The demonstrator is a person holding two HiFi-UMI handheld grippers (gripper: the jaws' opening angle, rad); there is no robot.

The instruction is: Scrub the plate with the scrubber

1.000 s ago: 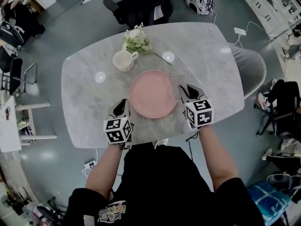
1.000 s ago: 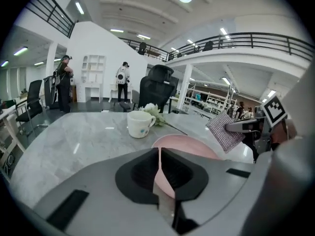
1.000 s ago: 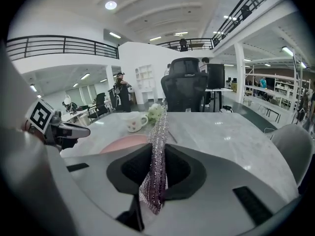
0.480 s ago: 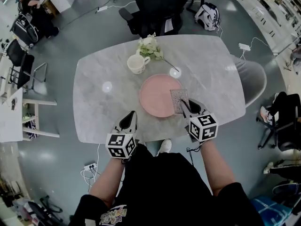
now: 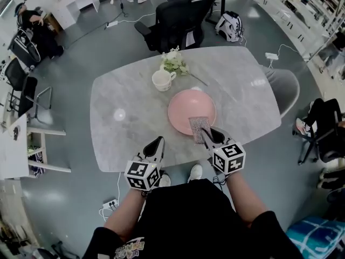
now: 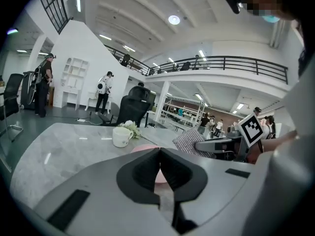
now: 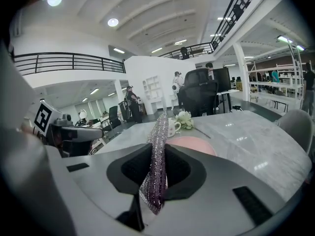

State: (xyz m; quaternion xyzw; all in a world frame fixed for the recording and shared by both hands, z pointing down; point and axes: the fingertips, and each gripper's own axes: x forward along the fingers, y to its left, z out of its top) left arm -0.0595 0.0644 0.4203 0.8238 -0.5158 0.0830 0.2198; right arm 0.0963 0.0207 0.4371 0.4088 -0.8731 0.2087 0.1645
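Observation:
A pink plate lies flat on the marble table, empty. My right gripper is shut on a silvery mesh scrubber, which it holds in the air over the plate's near rim. In the right gripper view the scrubber stands on edge between the jaws of the right gripper, with the plate beyond. My left gripper is shut and empty, above the table's near edge, left of the plate. Its jaws meet in the left gripper view.
A white cup and a sprig of white flowers sit behind the plate. A black office chair stands at the table's far side. A grey chair is at the right end. People stand in the background.
Both grippers have drawn back from the plate toward the table's near edge and risen. The left one has left the plate's left rim. The scrubber stays in the right gripper.

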